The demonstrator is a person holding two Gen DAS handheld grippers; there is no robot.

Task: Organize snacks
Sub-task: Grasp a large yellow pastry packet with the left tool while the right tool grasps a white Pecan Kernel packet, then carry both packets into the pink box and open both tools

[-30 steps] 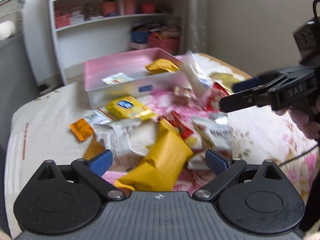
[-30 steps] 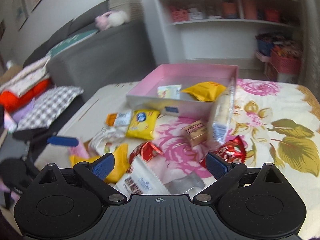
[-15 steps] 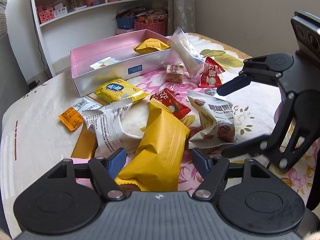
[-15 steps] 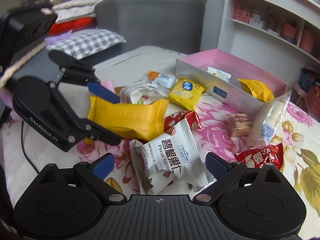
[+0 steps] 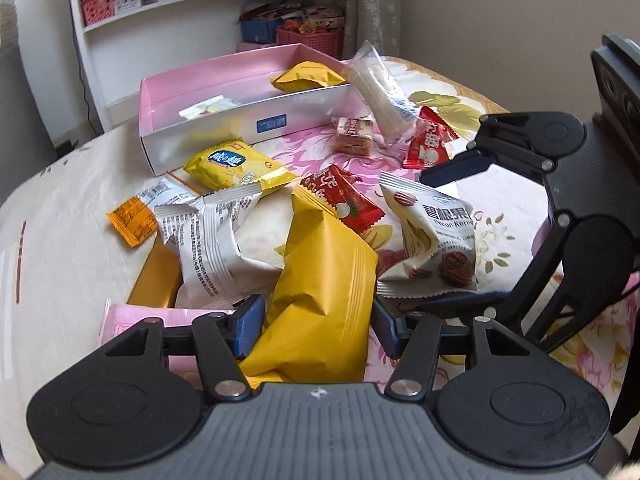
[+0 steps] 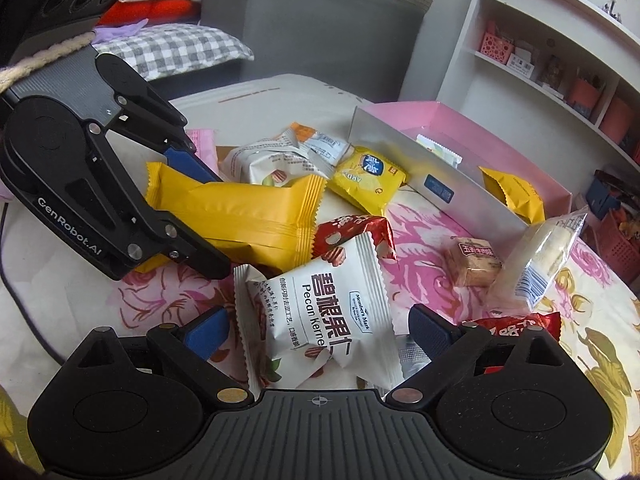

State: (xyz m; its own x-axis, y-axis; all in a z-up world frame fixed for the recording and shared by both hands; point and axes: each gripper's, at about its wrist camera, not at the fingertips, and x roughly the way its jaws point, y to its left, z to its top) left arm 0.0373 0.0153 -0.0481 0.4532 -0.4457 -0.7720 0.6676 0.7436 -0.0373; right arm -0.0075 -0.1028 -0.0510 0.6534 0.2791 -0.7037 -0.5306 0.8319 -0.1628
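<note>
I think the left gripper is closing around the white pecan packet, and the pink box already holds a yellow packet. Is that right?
Not quite. The left gripper has been closing around the long yellow packet, not the pecan packet, which lies between the open right gripper's fingers; the left wrist view shows it. The pink box does hold a yellow packet.

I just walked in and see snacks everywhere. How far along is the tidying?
Early. Only two packets lie in the pink box: a yellow packet and a small pale packet. The left gripper has just been closing on the big yellow pack; the right gripper, open, straddles the pecan pack. About ten snacks remain outside.
</note>
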